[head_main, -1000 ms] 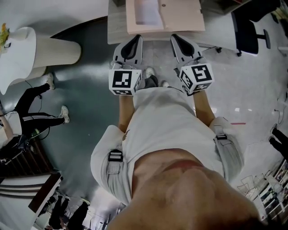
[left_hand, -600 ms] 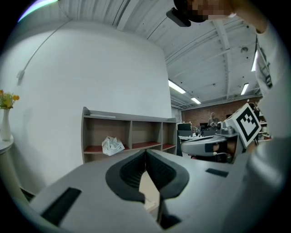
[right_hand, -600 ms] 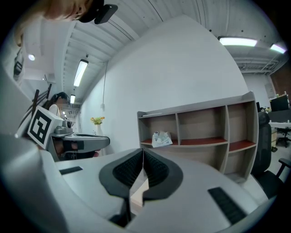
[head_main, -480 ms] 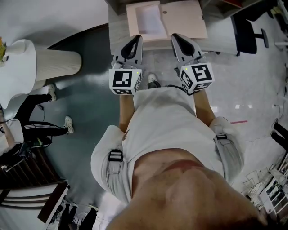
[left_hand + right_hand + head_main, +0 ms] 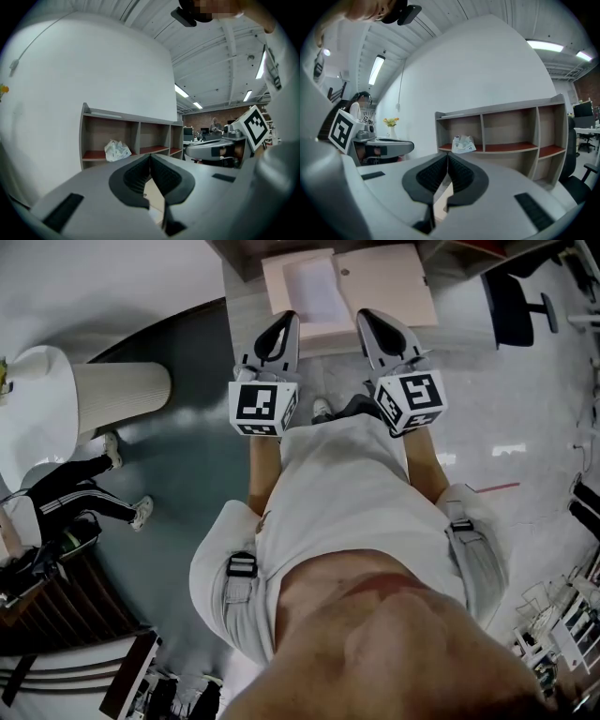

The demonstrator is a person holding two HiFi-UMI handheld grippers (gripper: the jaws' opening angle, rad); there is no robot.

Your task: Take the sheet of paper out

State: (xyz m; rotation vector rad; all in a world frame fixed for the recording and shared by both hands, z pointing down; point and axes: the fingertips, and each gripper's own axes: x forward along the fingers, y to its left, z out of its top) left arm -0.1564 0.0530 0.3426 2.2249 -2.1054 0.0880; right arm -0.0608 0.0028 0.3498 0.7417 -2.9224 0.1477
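Bearing a pink folder, the table stands before wall shelving.

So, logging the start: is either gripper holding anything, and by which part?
Nothing is held: the left gripper and the right gripper are both shut and empty.

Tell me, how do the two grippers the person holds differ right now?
The left gripper carries its marker cube nearly square to the head view; the right gripper carries its own turned cornerwise. Their black-and-white patterns differ. The left gripper points toward the white sheet in the pink folder, the right gripper toward the folder's plain half. Both have jaws shut on nothing.
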